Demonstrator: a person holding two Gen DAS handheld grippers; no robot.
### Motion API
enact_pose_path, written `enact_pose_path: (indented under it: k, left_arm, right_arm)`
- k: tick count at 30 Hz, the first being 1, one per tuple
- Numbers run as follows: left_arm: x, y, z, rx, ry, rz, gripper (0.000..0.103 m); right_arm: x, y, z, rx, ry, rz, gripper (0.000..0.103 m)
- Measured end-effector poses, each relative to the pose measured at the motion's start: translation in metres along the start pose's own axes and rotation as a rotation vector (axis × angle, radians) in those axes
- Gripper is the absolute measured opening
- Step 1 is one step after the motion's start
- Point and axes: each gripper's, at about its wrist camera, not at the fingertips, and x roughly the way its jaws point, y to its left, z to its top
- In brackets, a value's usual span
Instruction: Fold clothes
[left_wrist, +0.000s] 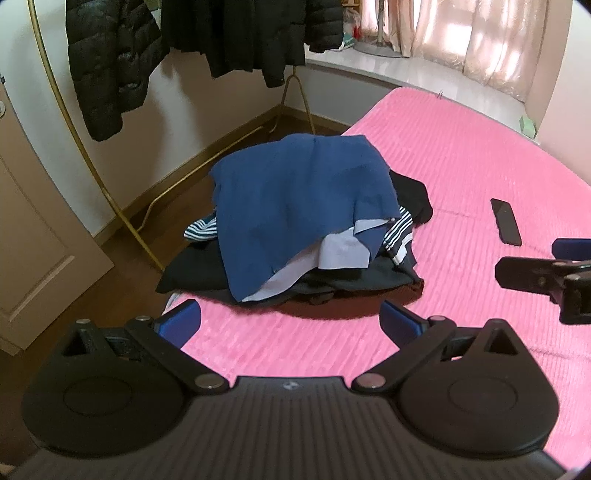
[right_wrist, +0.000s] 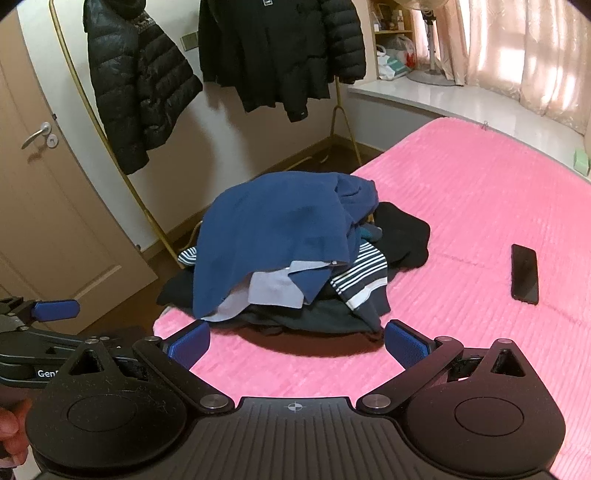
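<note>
Gaping wide, both claws (left_wrist: 290, 321) (right_wrist: 297, 345) hold nothing

Your left gripper (left_wrist: 290, 323): jaws spread wide, blue pads (left_wrist: 400, 320) facing each other, nothing between them, held level and pointing forward. Your right gripper (right_wrist: 297, 341): likewise spread wide and empty, just beside the left, level with it; part of your hand (right_wrist: 11, 428) shows at that view's lower left edge

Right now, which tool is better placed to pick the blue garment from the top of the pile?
Probably the left tool: it is open and the blue garment hangs toward it, centred ahead. The right tool, also open, faces more of the striped piece.
</note>
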Motion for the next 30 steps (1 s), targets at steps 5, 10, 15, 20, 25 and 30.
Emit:
enact_pose_path:
  k: [5, 10, 15, 20, 25, 30]
  left_arm:
    - [-0.001, -0.001, -0.001, 0.002, -0.003, 0.004, 0.102]
    - [-0.001, -0.003, -0.002, 0.003, -0.006, 0.008, 0.102]
    - [0.003, -0.001, -0.001, -0.008, 0.006, 0.005, 0.102]
    - [0.005, -0.001, 0.0, -0.007, 0.005, 0.001, 0.102]
    - [0.007, -0.001, 0.0, 0.001, 0.014, -0.01, 0.102]
    - [0.008, -0.003, 0.0, 0.008, 0.015, -0.02, 0.102]
  right_arm:
    - [0.0, -0.007, -0.001, 0.016, 0.004, 0.025, 0.103]
    - [0.002, -0.01, -0.002, 0.02, 0.009, 0.034, 0.103]
    - [0.008, -0.004, -0.003, 0.01, 0.016, 0.028, 0.103]
    - [0.01, -0.003, -0.002, 0.005, 0.02, 0.026, 0.103]
    - [0.011, -0.004, -0.001, 0.004, 0.027, 0.022, 0.103]
    - [0.012, -0.005, -0.001, 0.002, 0.032, 0.022, 0.103]
